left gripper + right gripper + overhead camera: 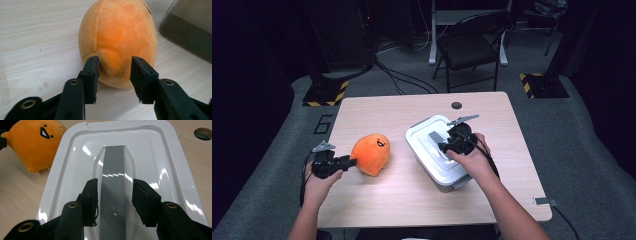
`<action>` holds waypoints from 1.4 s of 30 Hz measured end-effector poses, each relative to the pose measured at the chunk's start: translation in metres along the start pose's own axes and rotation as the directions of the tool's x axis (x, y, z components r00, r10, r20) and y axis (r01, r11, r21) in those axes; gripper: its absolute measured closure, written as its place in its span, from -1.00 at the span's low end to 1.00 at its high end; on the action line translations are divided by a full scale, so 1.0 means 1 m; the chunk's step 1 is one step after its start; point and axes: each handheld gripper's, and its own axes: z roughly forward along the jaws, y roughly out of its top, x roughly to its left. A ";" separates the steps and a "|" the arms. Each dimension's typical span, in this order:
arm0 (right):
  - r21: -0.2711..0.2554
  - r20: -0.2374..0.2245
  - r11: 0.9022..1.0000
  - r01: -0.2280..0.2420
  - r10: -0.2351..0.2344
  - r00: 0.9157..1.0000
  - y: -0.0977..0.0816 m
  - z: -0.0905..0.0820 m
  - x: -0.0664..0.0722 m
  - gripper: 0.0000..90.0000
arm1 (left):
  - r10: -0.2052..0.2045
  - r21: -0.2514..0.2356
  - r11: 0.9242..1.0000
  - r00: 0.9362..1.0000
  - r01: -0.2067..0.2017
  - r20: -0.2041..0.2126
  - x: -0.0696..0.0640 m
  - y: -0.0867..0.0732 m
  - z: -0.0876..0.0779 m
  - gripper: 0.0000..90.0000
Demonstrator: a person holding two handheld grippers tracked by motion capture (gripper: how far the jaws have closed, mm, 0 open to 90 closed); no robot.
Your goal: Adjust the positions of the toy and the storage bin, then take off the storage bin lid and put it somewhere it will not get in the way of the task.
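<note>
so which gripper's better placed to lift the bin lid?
Right. The right gripper already straddles the grey handle on the white lid, jaws open. The left gripper is at the orange plush.

A large "6" marked on the grey floor (323,123) left of the table (422,200)

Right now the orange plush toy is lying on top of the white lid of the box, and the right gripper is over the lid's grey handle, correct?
Not quite. The orange plush toy lies on the table, left of the box, not on its white lid; the high view shows this. The right gripper is indeed over the grey handle.
</note>
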 end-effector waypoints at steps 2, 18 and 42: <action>0.009 -0.001 1.000 0.005 -0.005 1.000 0.001 -0.001 0.000 0.24 | 0.005 -0.012 1.000 1.000 -0.005 -0.007 0.001 0.001 -0.002 0.16; 0.010 0.010 1.000 0.018 -0.018 1.000 0.003 -0.001 0.004 0.20 | -0.014 -0.048 0.999 1.000 0.014 -0.012 0.001 0.005 -0.015 0.06; 0.051 -0.002 0.999 0.019 -0.019 1.000 0.012 0.005 0.004 0.32 | -0.029 -0.050 0.998 0.999 0.028 -0.017 0.007 0.002 -0.017 -0.01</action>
